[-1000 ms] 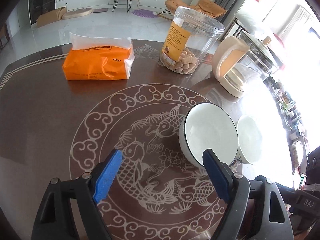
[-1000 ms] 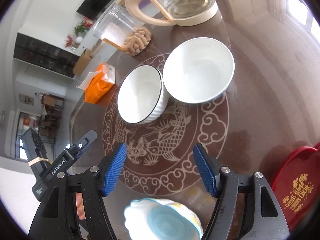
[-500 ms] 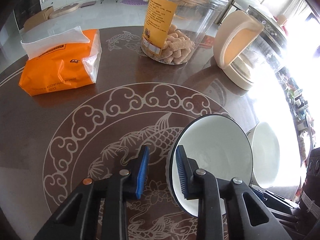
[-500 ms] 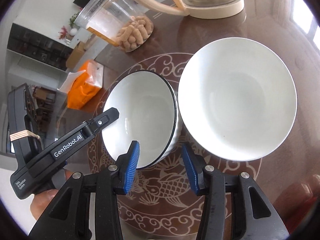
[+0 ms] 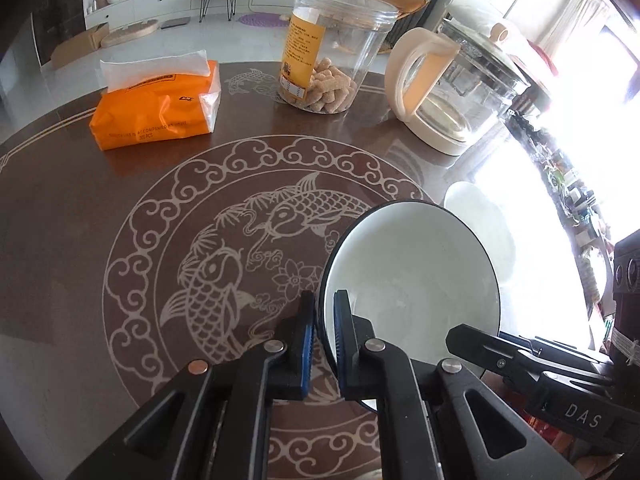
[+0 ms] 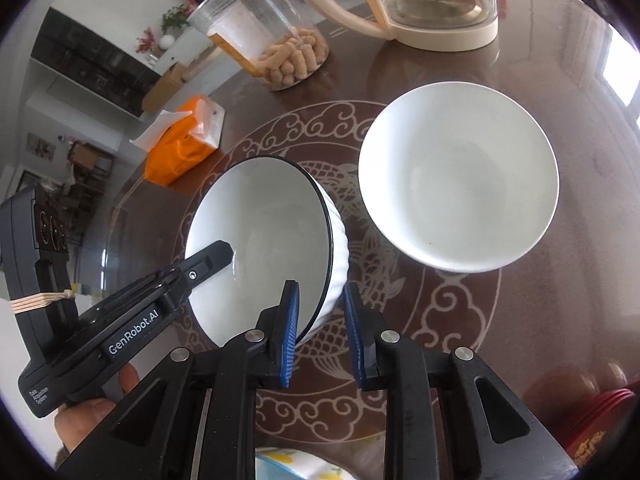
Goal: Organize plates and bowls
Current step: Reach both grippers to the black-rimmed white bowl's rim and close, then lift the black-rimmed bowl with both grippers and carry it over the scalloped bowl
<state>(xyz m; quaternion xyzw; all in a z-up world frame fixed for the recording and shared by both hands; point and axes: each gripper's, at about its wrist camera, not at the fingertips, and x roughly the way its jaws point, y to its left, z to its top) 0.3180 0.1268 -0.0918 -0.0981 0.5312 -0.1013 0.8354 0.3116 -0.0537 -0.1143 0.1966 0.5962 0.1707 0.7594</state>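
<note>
A white ribbed bowl with a black rim (image 5: 412,276) (image 6: 264,240) is tilted above the brown table. My left gripper (image 5: 323,332) is shut on its near-left rim. My right gripper (image 6: 320,320) is shut on the rim at the opposite side, one pad inside and one outside. A larger plain white bowl (image 6: 460,176) stands on the table to the right, apart from the held bowl; it shows washed out in the left wrist view (image 5: 480,220). The left gripper's body (image 6: 120,328) shows in the right wrist view.
An orange tissue pack (image 5: 156,108), a clear jar of snacks (image 5: 332,48) and a glass kettle with cream handle (image 5: 456,92) stand at the far side. A red box (image 6: 600,428) lies at the near right. A blue-patterned dish (image 6: 296,468) peeks in below.
Both grippers moved in on the black-rimmed bowl and closed on its rim from opposite sides. The bowl now sits tilted and raised off the table.
</note>
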